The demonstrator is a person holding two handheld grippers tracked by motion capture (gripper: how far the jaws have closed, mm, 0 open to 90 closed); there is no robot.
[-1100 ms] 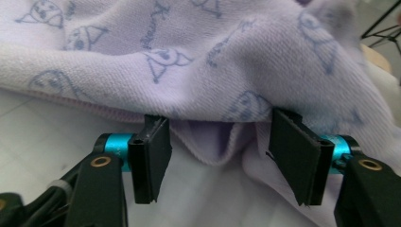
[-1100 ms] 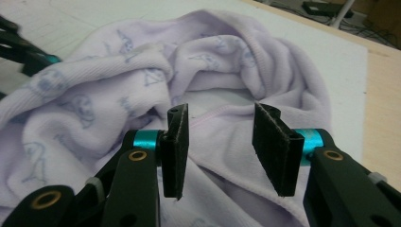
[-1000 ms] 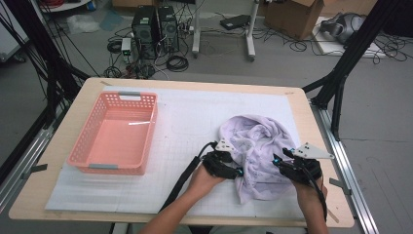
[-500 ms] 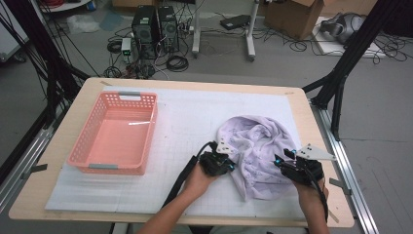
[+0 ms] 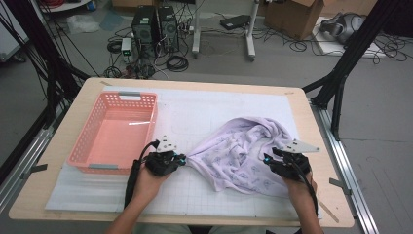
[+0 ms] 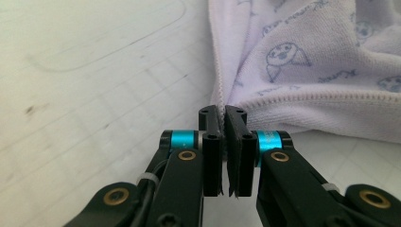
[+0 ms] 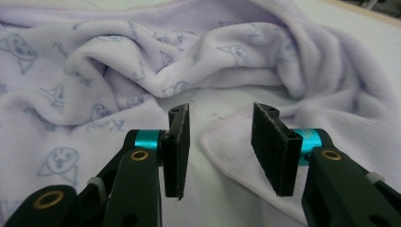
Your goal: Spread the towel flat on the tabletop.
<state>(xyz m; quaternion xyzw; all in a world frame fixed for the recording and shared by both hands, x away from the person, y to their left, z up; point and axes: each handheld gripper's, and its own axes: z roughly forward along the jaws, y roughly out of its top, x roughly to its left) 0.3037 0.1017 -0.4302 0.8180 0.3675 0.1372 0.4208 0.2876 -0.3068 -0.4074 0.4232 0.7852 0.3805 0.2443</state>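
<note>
A pale lilac cloth (image 5: 243, 151) printed with small animal faces lies on the white gridded mat, drawn out into a point toward the left. My left gripper (image 5: 184, 159) is shut on that left corner; in the left gripper view the jaws (image 6: 223, 113) pinch the hemmed edge of the cloth (image 6: 307, 61). At the cloth's right edge, my right gripper (image 5: 267, 160) is open. In the right gripper view its jaws (image 7: 220, 118) stand apart over a folded hem of the cloth (image 7: 142, 61), and the pads are not pressing on it.
A pink plastic basket (image 5: 83, 139) stands on the left of the mat, just left of my left hand. The wooden table's front edge (image 5: 195, 222) runs below both hands. Black frame legs (image 5: 341, 73) stand past the right side.
My left gripper has shut on the cloth's corner and moved left toward the basket, stretching the bunched cloth out. The right gripper has stayed in place.
</note>
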